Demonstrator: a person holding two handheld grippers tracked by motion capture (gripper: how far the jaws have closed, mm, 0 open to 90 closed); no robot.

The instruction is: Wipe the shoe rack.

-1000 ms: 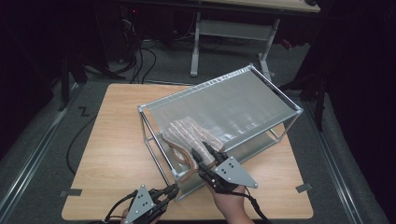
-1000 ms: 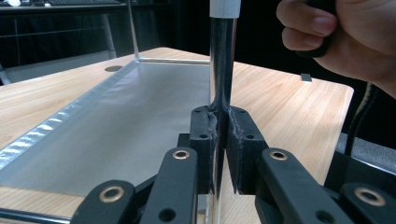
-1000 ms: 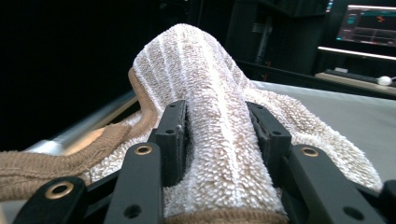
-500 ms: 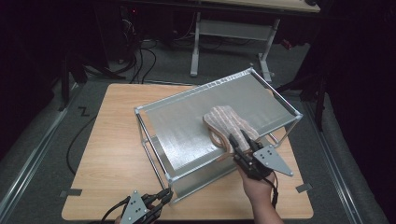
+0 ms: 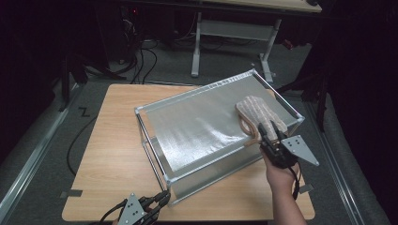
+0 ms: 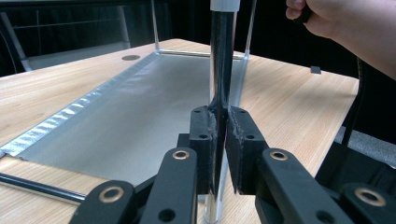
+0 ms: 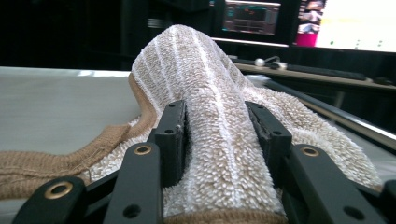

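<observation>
Towel (image 5: 259,115) now sits at the rack's (image 5: 155,108) three-o'clock end; our right tongs (image 5: 271,130) clamp it after wiping across, left tongs (image 5: 162,198) pinching the corner post (image 6: 222,70).

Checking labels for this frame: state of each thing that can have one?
left gripper: shut on the rack's corner post, near corner.
right gripper: shut on the towel, over the rack's right end.
towel: bunched, pinched into a ridge, partly resting on the rack's top sheet.
rack: upright on the table, top sheet flat.
</observation>
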